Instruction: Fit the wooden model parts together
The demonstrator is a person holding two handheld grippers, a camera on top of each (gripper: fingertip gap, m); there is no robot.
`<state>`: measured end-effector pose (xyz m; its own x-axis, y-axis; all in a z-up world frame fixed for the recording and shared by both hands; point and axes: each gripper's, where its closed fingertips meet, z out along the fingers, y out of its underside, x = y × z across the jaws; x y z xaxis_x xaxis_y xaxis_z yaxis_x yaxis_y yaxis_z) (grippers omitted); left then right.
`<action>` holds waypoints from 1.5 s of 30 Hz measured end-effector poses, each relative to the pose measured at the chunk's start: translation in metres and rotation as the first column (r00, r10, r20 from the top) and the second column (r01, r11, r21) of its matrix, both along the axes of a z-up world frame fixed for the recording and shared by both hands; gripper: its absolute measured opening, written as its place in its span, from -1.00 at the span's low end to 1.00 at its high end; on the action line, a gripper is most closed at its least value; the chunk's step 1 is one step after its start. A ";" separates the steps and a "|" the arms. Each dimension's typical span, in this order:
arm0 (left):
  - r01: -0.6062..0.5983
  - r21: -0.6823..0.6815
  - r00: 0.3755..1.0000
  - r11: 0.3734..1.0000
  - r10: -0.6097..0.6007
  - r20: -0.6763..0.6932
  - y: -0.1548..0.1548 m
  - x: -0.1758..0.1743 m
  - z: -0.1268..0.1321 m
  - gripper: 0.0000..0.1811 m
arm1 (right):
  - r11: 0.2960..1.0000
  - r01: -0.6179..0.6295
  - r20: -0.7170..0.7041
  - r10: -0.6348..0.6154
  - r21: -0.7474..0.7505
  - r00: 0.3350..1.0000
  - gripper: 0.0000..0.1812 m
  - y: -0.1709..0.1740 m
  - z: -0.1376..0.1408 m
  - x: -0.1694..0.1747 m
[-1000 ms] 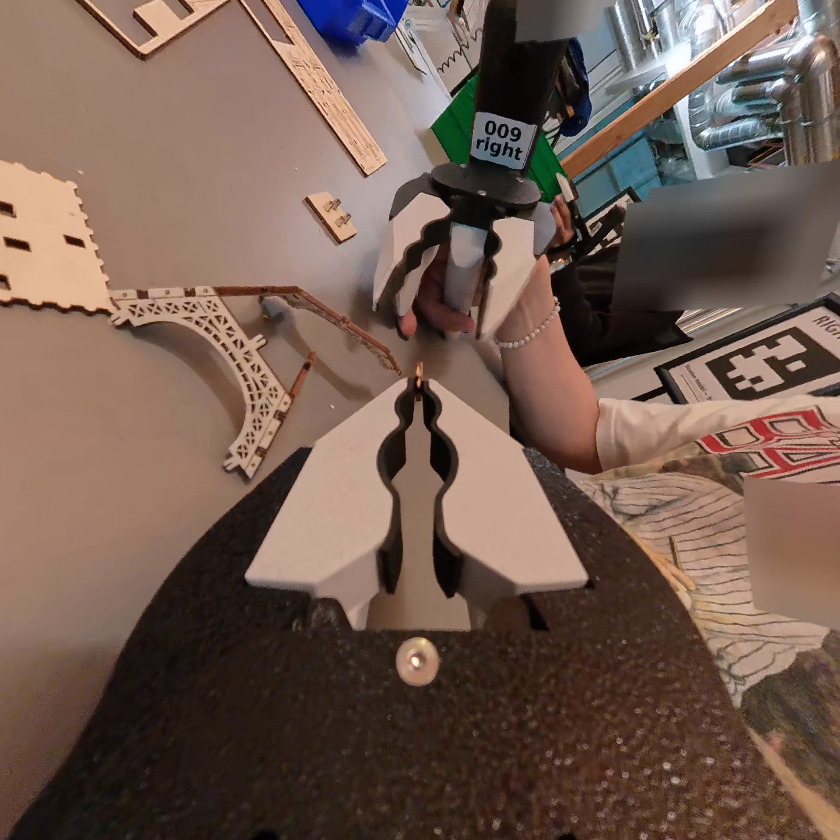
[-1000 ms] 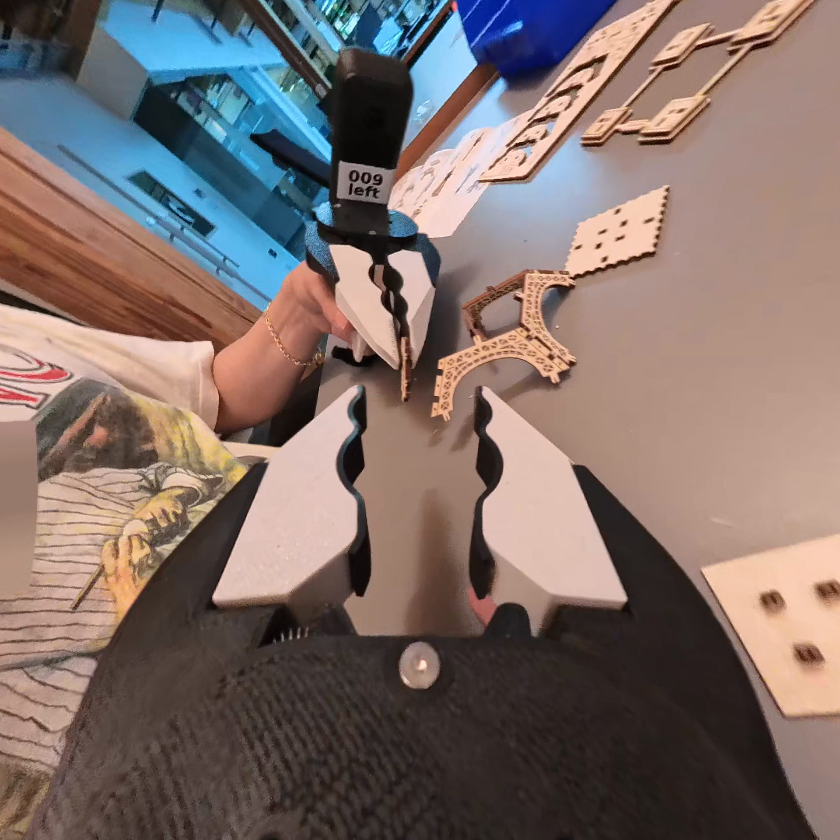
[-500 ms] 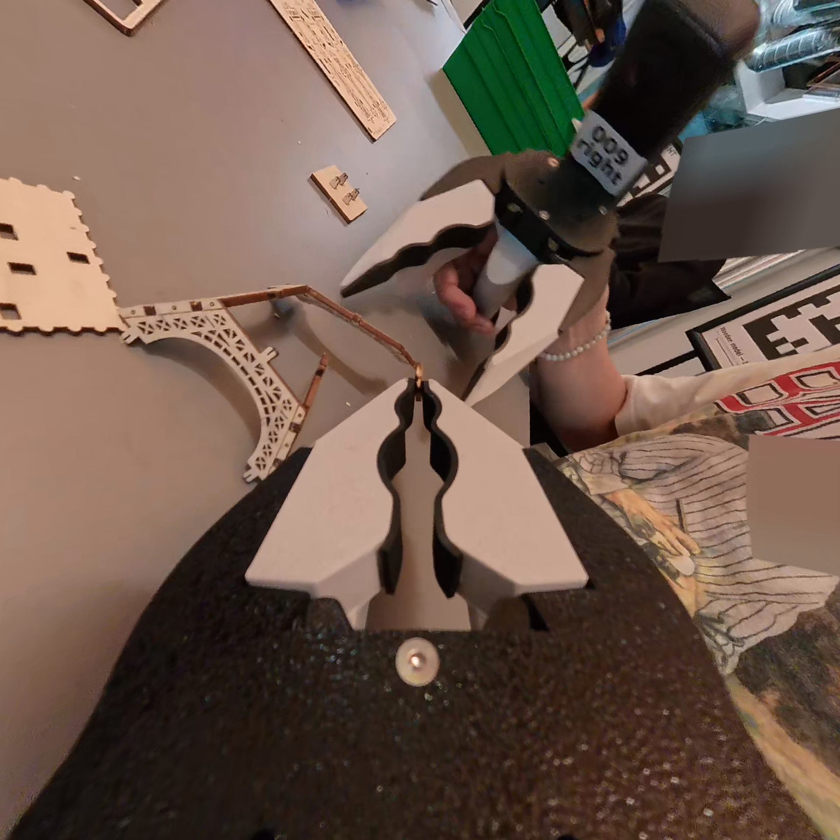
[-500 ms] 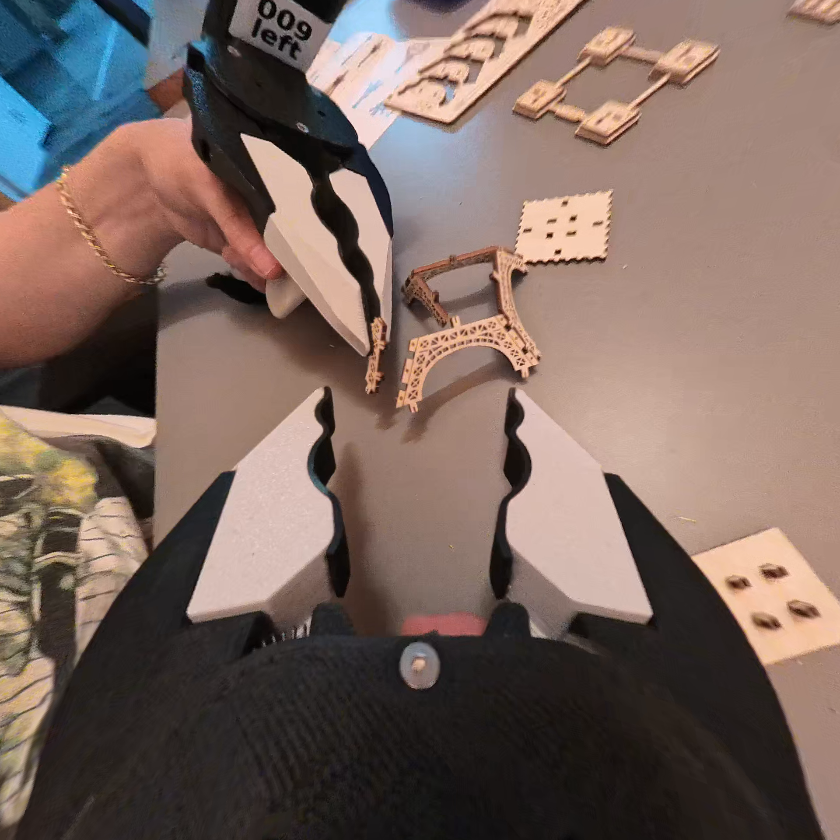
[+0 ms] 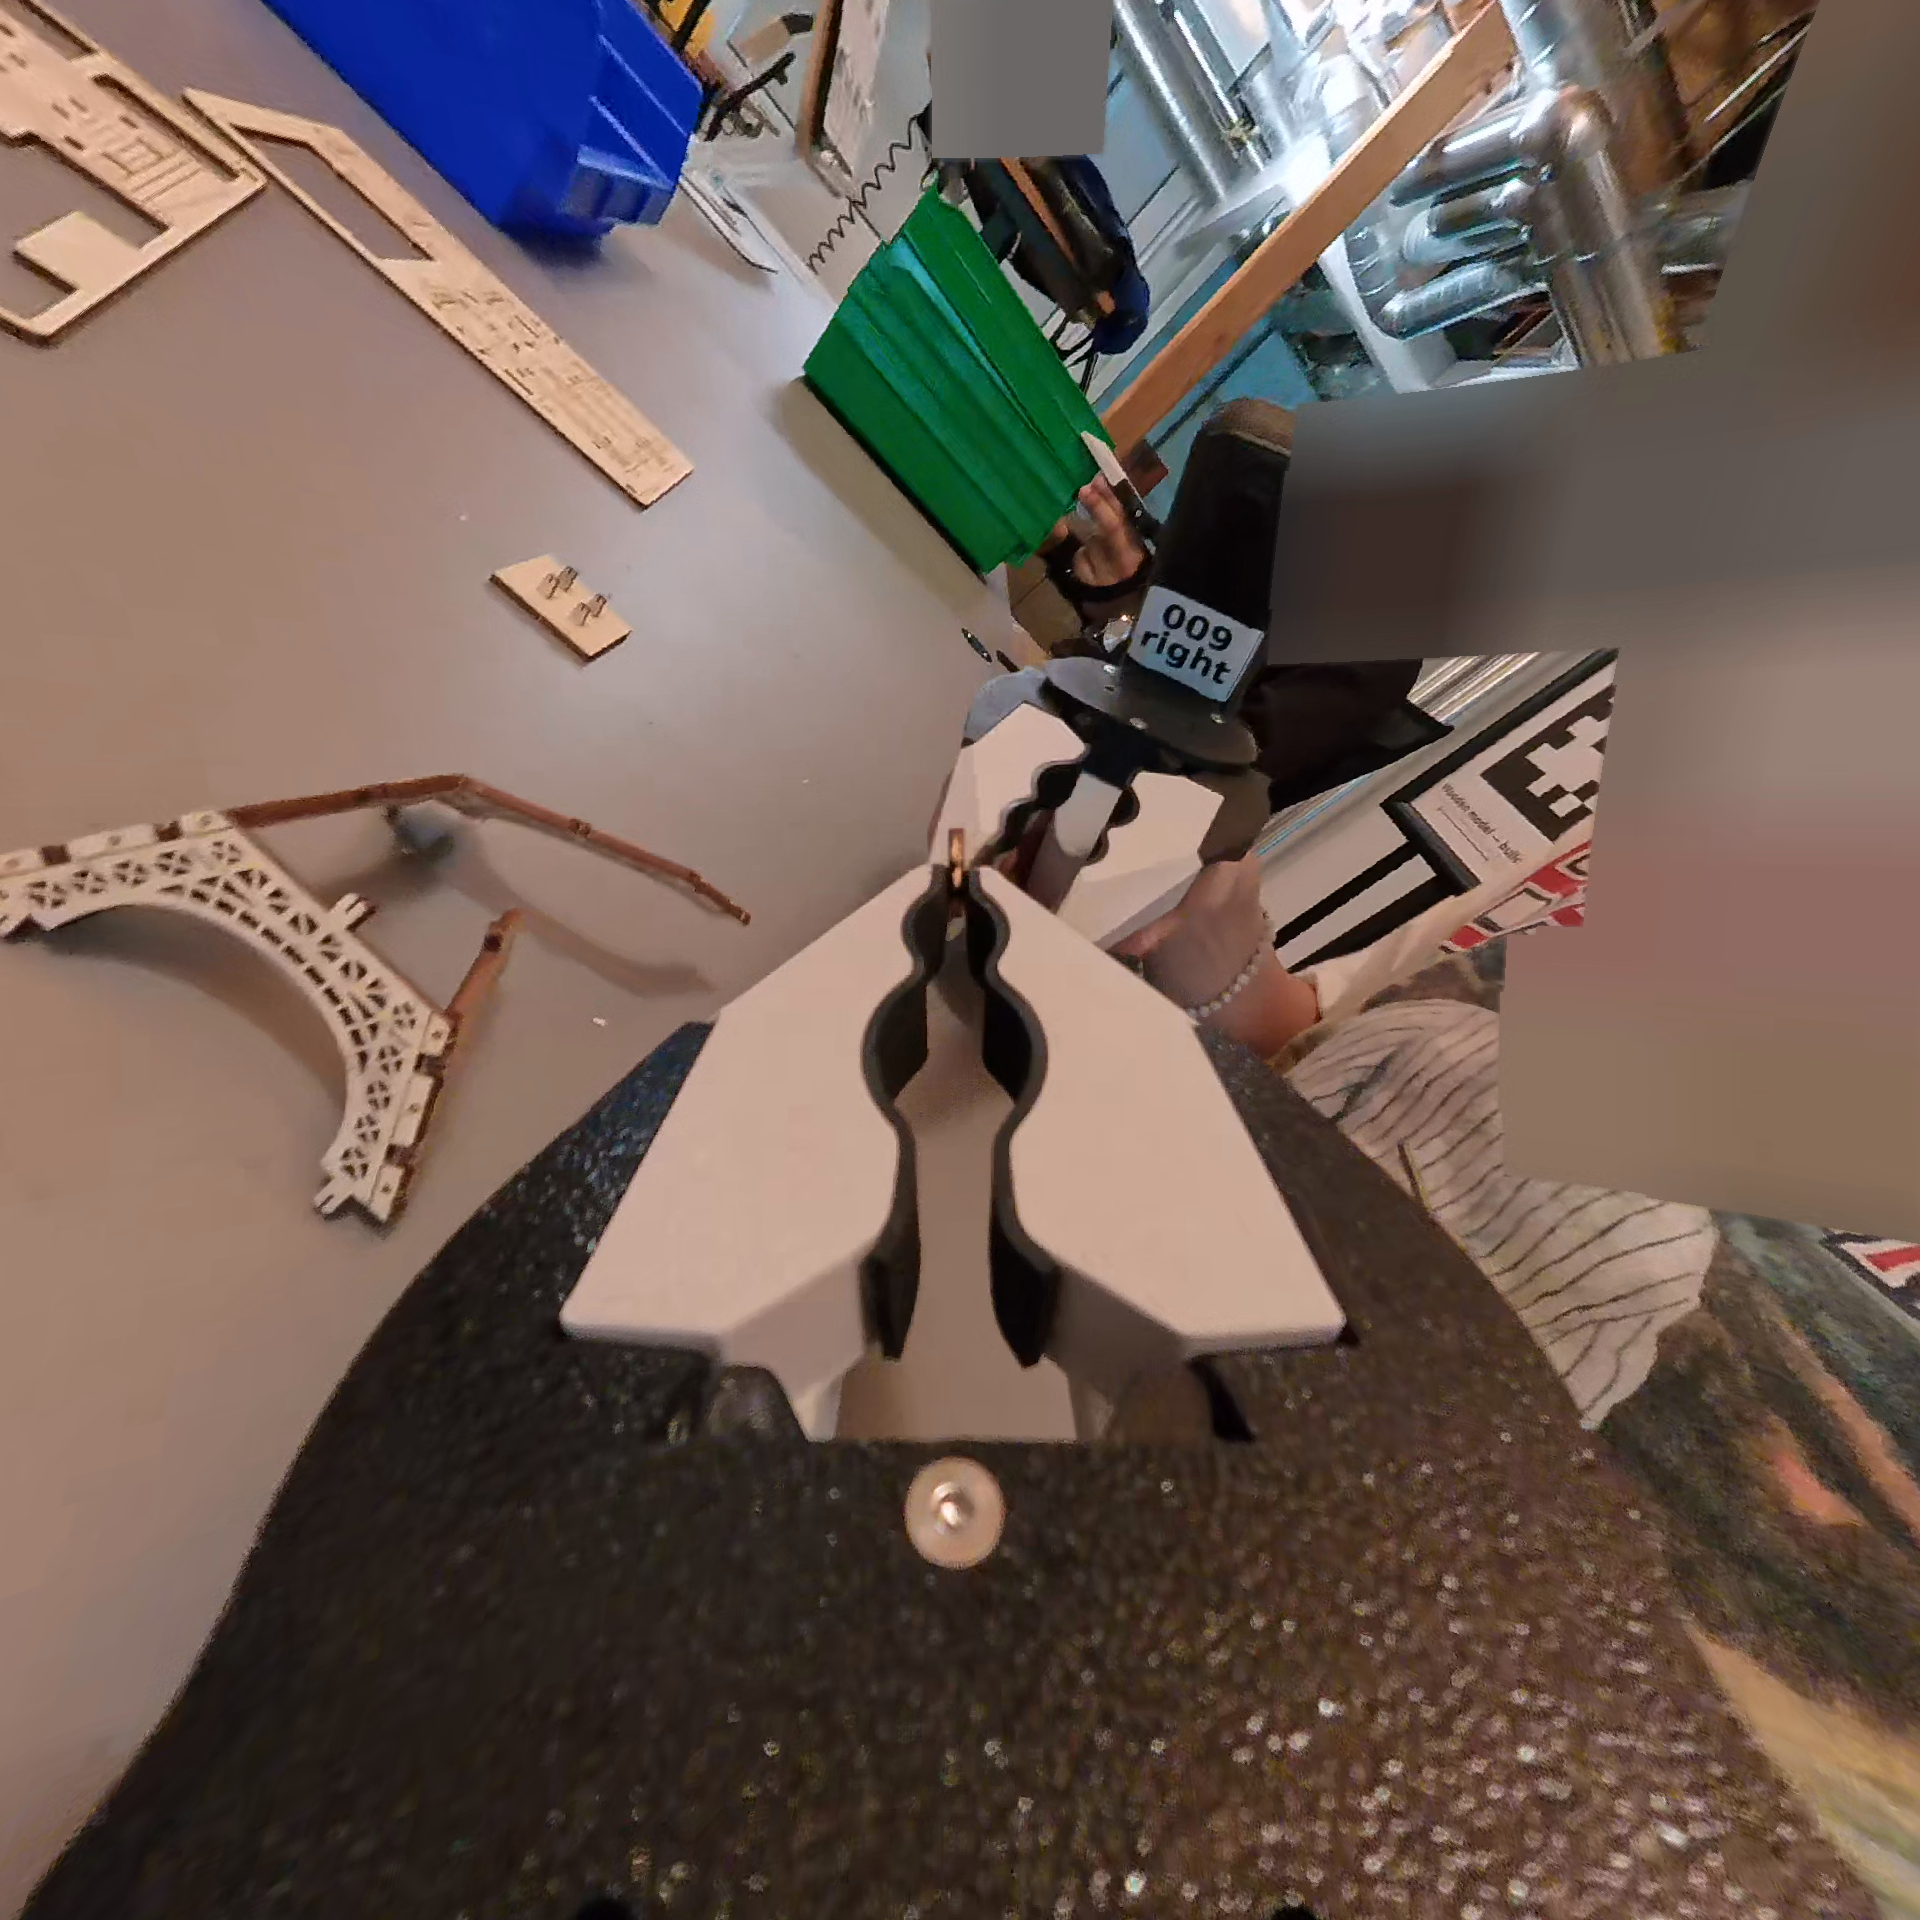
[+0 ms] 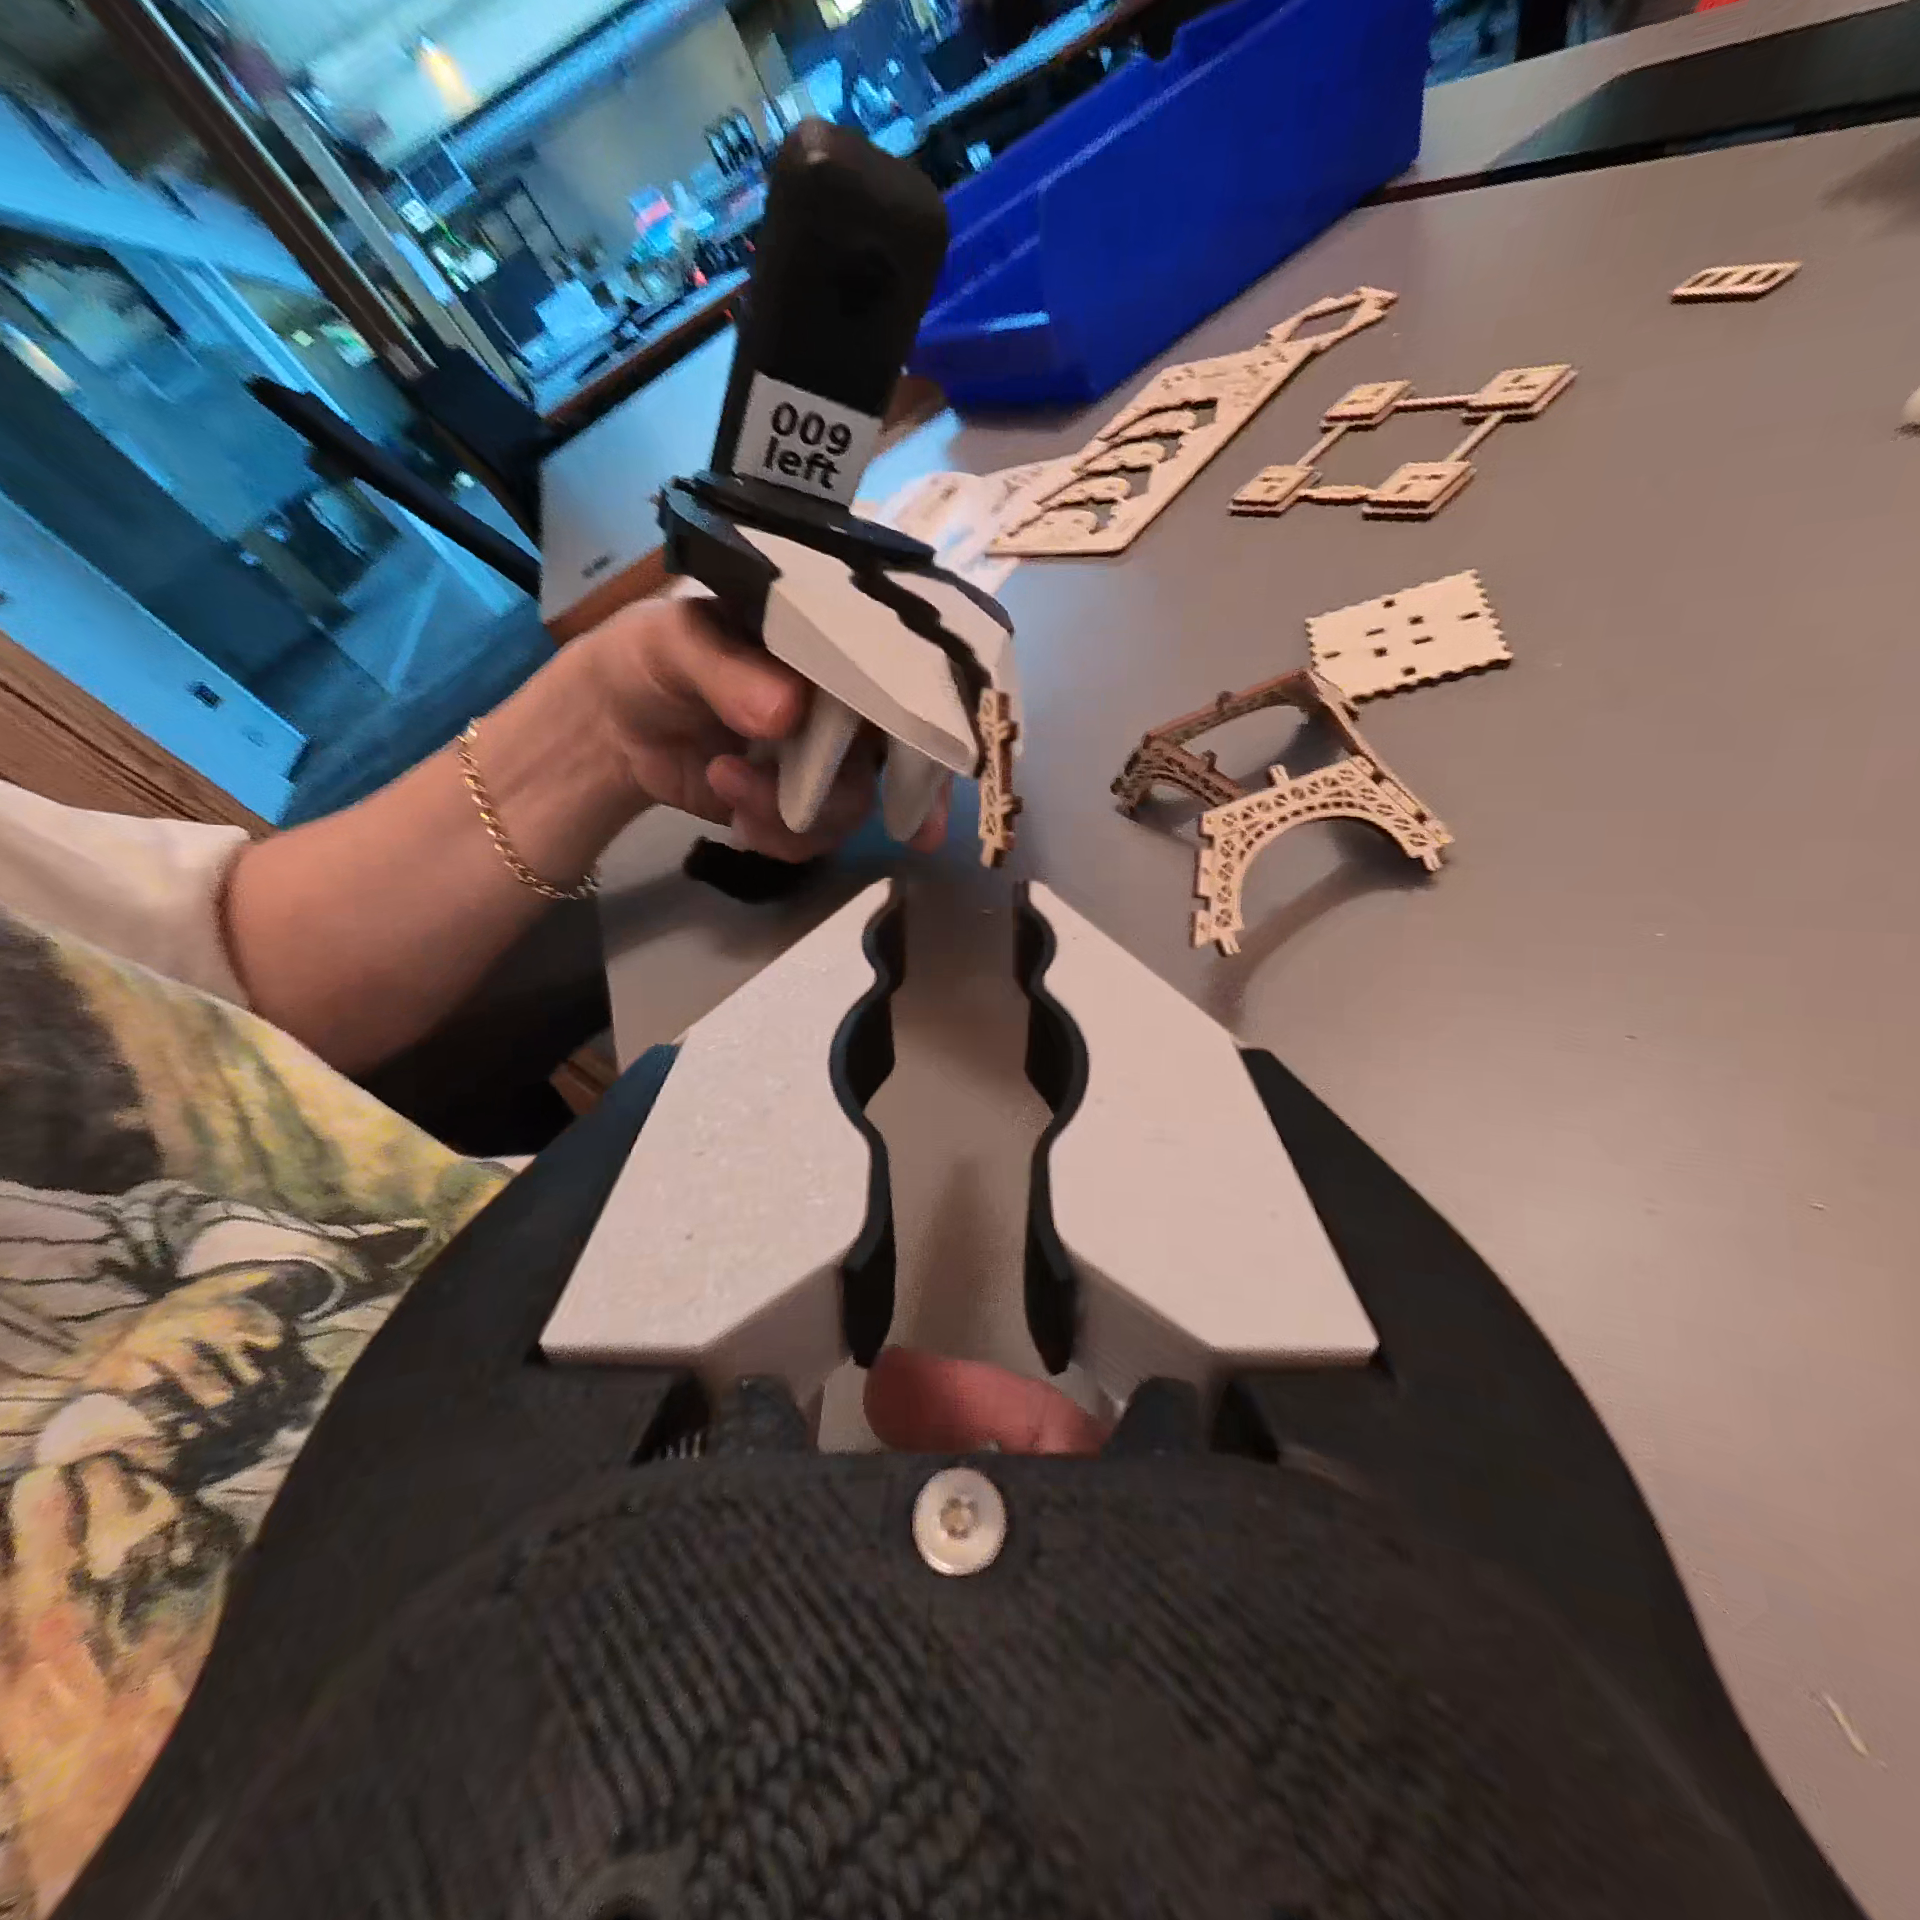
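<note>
Left wrist view, left to right: lattice arch assembly lies on the grey table, white lattice face up, brown edge strips rising from it toward centre. Small square wooden piece with two pegs sits behind it, well apart. Punched-out wooden sheets further back, blue bin and green bin at the far edge. Left gripper is at centre, fingers nearly together, pinching a thin wooden strip seen edge-on at the tips. Right gripper is just behind and right of those tips, held by a hand with a bead bracelet; its fingers stand apart.

Right wrist view, left to right: hand with a chain bracelet holds the left gripper above the table edge. Its fingers are clamped on the top of the lattice strip, which hangs down, tilted slightly, clear of the table. Right gripper is in the foreground, fingers at a moderate gap, nothing between them; tips sit just below the strip's lower end, not touching as far as I can tell. Right of that, the arch assembly stands on the table, one arch face toward camera, another behind it. Square slotted plate lies flat just behind it, touching or nearly so. Frame with four corner pads and leftover sheets further back, blue bin beyond.
</note>
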<state>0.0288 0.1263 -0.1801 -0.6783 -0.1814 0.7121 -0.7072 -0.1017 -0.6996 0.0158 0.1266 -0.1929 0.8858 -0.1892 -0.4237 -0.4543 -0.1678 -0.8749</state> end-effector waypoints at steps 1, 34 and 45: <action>0.004 0.001 1.000 1.000 -0.004 0.015 -0.001 -0.001 0.001 -1.00 | 1.000 0.006 -0.004 -0.006 0.026 1.000 -0.84 0.000 0.003 0.000; -0.147 0.559 0.764 0.816 -0.266 0.588 0.009 -0.003 -0.006 -0.68 | 0.981 -0.157 -0.366 0.187 0.111 0.912 -1.00 0.007 -0.010 -0.010; -0.472 0.678 0.425 0.564 -0.528 0.735 0.006 0.002 -0.023 -0.81 | 0.981 -0.157 -0.417 0.189 0.112 0.889 -1.00 0.007 -0.013 -0.007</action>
<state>0.0305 0.1318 -0.2030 -0.7527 -0.1965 -0.6284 0.2877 0.7604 -0.5823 0.0085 0.1334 -0.2056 0.6349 -0.0037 -0.7726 -0.7540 -0.2209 -0.6186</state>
